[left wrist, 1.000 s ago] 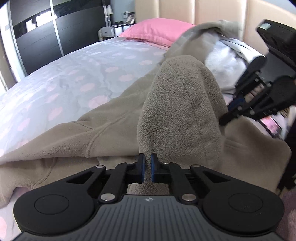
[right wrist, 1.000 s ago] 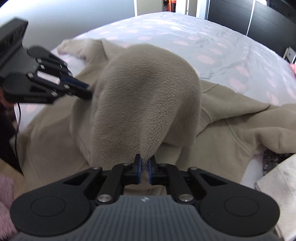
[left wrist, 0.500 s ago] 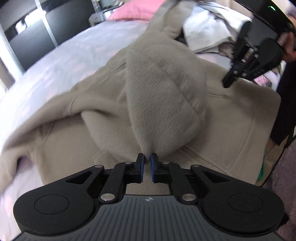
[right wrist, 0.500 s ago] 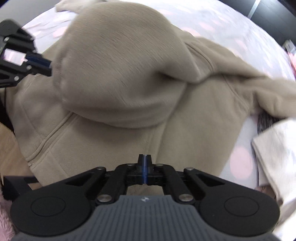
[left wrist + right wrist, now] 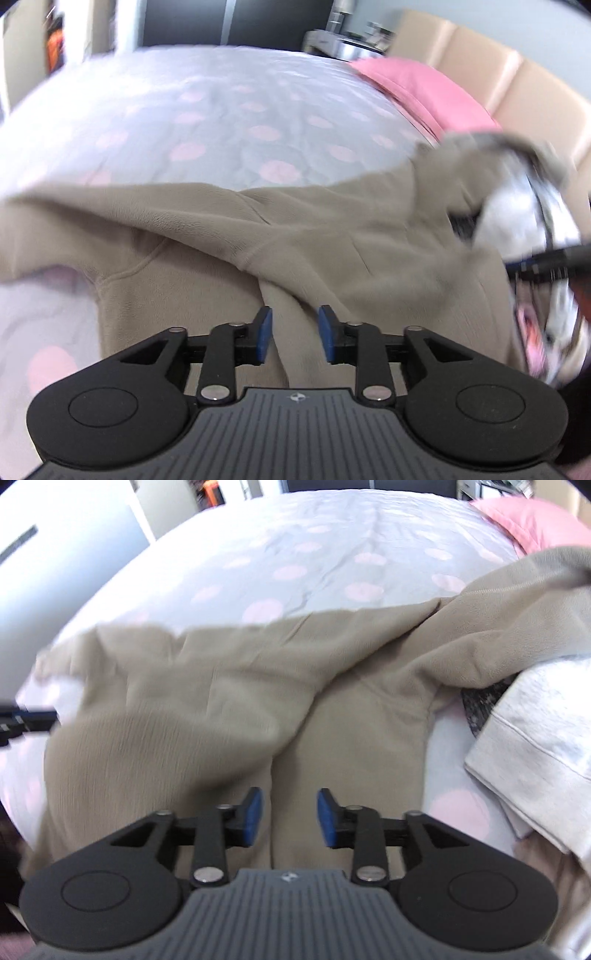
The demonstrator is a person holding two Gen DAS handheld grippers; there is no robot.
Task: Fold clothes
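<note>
A beige fleece garment (image 5: 332, 236) lies spread over the dotted bedspread (image 5: 221, 110), one layer folded across the other. My left gripper (image 5: 295, 332) hovers low over its near edge. Its jaws are opening; a ridge of fleece runs between the blue pads (image 5: 264, 334) without being pressed. In the right wrist view the same fleece (image 5: 221, 709) lies flat. My right gripper (image 5: 290, 818) is over it with jaws opening, and only flat fabric shows below the gap. Each gripper shows at the edge of the other's view: right gripper (image 5: 546, 258), left gripper (image 5: 26, 718).
A pink pillow (image 5: 417, 85) and a padded headboard (image 5: 517, 85) stand at the head of the bed. A pale grey-white garment (image 5: 535, 731) lies beside the fleece, over something dark and patterned (image 5: 480, 701). Dark wardrobe doors (image 5: 229, 18) are beyond the bed.
Both grippers went from shut on the lifted fleece to open. The raised hump of fabric has dropped flat on the bed. Both views have swung and rolled, with blur.
</note>
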